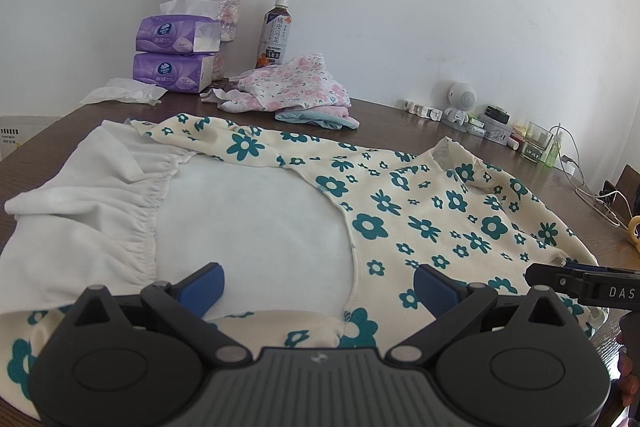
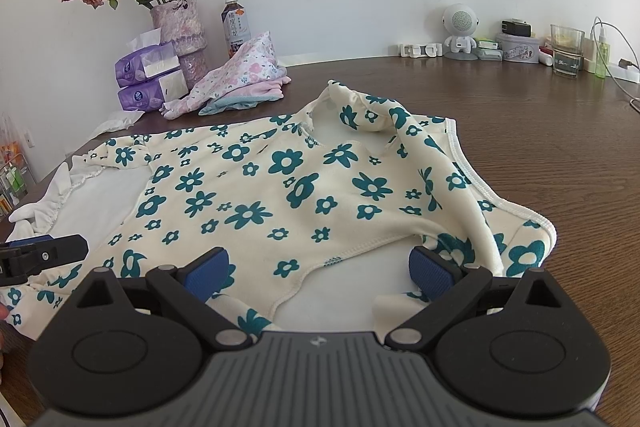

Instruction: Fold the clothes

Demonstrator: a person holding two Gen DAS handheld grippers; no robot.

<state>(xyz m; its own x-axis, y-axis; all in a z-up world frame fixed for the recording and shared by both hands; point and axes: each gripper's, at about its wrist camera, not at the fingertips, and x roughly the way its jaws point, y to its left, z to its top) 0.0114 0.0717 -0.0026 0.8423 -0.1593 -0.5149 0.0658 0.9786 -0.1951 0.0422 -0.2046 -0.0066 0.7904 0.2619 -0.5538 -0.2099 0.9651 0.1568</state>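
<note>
One garment fills my left wrist view: a cream top (image 1: 432, 211) printed with teal flowers, spread on the brown tabletop (image 1: 384, 115), its white fleecy lining turned up on the left beside a gathered white hem. My left gripper (image 1: 318, 285) hovers low over its near edge, jaws wide apart and holding nothing. My right gripper (image 1: 560, 277) shows at the right border, but from here I cannot tell how it stands. Behind the top lies a folded pink floral pile (image 1: 296, 87), with purple tissue packs (image 1: 176, 53), a bottle (image 1: 274, 33) and a vase of roses (image 1: 216, 3) against the white wall.

In my right wrist view, my right gripper's jaws are spread open, empty, over the top's crumpled near hem, a sleeve folded across it. Small clutter lines the tabletop's far edge.
</note>
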